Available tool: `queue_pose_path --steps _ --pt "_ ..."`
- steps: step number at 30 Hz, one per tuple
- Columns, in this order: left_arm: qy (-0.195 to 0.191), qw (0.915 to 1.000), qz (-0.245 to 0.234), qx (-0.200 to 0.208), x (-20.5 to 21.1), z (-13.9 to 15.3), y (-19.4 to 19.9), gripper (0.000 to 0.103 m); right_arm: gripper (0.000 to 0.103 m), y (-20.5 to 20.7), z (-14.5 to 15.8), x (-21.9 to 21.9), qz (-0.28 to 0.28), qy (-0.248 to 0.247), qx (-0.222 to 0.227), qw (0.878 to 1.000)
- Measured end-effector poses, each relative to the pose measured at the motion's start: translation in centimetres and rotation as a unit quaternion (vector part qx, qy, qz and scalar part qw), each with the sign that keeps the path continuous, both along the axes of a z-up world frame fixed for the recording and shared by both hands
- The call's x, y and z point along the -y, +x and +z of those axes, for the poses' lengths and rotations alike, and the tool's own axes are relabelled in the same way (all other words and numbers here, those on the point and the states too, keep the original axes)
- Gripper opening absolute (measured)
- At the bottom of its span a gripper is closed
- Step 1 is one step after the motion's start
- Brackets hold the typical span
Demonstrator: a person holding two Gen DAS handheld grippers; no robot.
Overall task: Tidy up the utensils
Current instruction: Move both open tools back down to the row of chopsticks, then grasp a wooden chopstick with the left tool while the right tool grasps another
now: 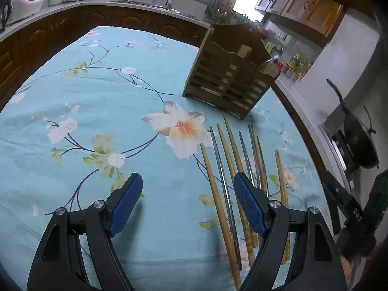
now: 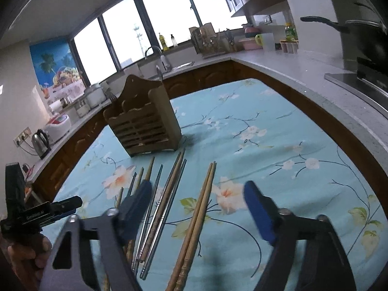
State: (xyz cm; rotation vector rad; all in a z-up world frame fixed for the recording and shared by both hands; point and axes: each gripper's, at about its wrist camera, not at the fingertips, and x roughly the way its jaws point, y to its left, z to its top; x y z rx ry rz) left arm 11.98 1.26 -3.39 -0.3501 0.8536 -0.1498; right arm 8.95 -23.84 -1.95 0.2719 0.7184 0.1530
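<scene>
**While the chopsticks lie loose, sorting has hardly begun**

Since every chopstick (image 2: 194, 218), wooden and metal alike, lies flat on the flowered tablecloth (image 1: 72, 97) in a rough row, almost all of the task looks undone. Just beyond their tips stands the wooden holder (image 1: 230, 77), upright; a spoon (image 1: 275, 54) pokes from its far side, so perhaps one piece is already stowed. Above the wooden pair at the right end of the row, the right gripper (image 2: 196, 201) hangs with jaws apart, gripping nothing. Beside the row, the left gripper (image 1: 186, 194) gapes wide, also empty
</scene>
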Motion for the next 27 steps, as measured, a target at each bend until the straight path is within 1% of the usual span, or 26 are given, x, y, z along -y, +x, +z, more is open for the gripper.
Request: queue_pose_path --steps 1,2,3,5,6,7,8,11,14,17,18,19,21,22,25,27 --pt "0.002 1.0000 -0.003 -0.002 0.2 -0.1 0.1 0.079 0.061 0.2 -0.1 -0.1 0.002 -0.001 -0.002 1.000" --pt "0.005 1.0000 -0.007 -0.004 0.4 -0.1 0.3 0.079 0.055 0.5 -0.2 -0.3 0.004 -0.003 -0.006 1.000" --pt "0.008 0.9999 -0.008 -0.005 0.6 -0.1 0.5 0.079 0.052 0.8 -0.4 -0.4 0.007 -0.003 -0.010 1.000" --pt "0.015 0.9998 -0.015 -0.008 1.1 -0.2 0.9 0.078 0.043 1.6 -0.8 -0.8 0.014 -0.001 -0.019 1.000" --pt "0.018 0.9996 -0.018 -0.010 1.3 -0.3 1.1 0.074 0.041 1.9 -1.0 -1.0 0.017 -0.002 -0.024 1.000" --pt "0.021 0.9994 -0.022 -0.013 1.5 -0.4 1.4 0.072 0.036 2.5 -1.4 -1.2 0.022 -0.003 -0.035 0.999" --pt "0.023 0.9992 -0.027 -0.019 1.8 -0.5 1.7 0.068 0.030 2.9 -1.7 -1.3 0.023 -0.003 -0.043 0.999" --pt "0.023 0.9986 -0.034 -0.032 2.2 -1.1 2.5 0.058 0.025 4.1 -2.8 -1.7 0.030 -0.002 -0.068 0.997" --pt "0.023 0.9983 -0.036 -0.040 2.4 -1.6 3.0 0.052 0.024 5.1 -3.6 -2.1 0.035 -0.004 -0.087 0.996" --pt "0.024 0.9978 -0.040 -0.047 2.6 -2.0 3.7 0.047 0.023 5.8 -4.6 -2.2 0.038 -0.006 -0.106 0.994" --pt "0.023 0.9977 -0.042 -0.049 2.7 -2.1 3.9 0.044 0.022 6.1 -5.0 -2.3 0.039 -0.005 -0.113 0.993" --pt "0.022 0.9975 -0.044 -0.051 2.8 -2.2 4.0 0.041 0.019 6.3 -5.3 -2.3 0.042 -0.004 -0.119 0.992" --pt "0.024 0.9969 -0.050 -0.056 3.1 -2.5 4.4 0.033 0.018 6.6 -5.7 -2.4 0.044 -0.006 -0.121 0.992" --pt "0.026 0.9966 -0.052 -0.058 3.3 -2.7 4.6 0.032 0.018 6.7 -5.7 -2.5 0.044 -0.014 -0.121 0.992" --pt "0.039 0.9961 -0.058 -0.053 3.7 -2.7 5.0 0.032 0.017 7.4 -6.0 -2.4 0.044 -0.016 -0.133 0.990" --pt "0.042 0.9958 -0.061 -0.054 3.9 -2.7 5.4 0.028 0.014 7.8 -6.3 -2.4 0.043 -0.020 -0.137 0.989"
